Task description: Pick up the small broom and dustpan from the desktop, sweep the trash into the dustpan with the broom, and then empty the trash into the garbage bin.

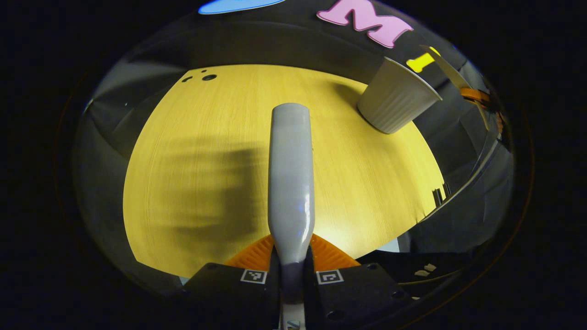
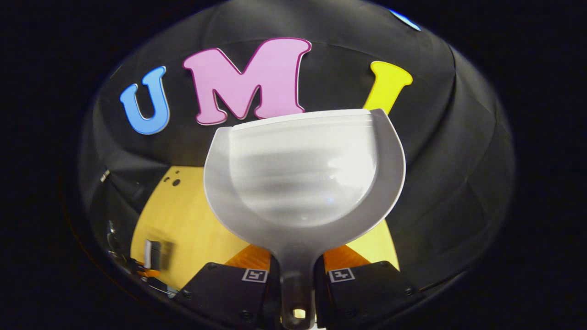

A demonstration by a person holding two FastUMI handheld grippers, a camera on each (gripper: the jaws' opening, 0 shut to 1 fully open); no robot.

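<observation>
Left gripper point(image 1: 291, 270) clamped on the broom point(image 1: 290, 178) handle above the desktop point(image 1: 206, 183) | right gripper point(image 2: 297, 275) clamped on the dustpan point(image 2: 302, 178) handle, pan raised, no trash seen inside | garbage bin point(image 1: 395, 103) far right near the desk edge | tip over its rim, minding the wall

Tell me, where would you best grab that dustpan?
By its narrow handle, from the back end opposite the wide scoop. The dustpan flares into a broad bowl too wide for two fingers, while the slim stem fits between them, as the right hand-held gripper shows, shut on it.
</observation>
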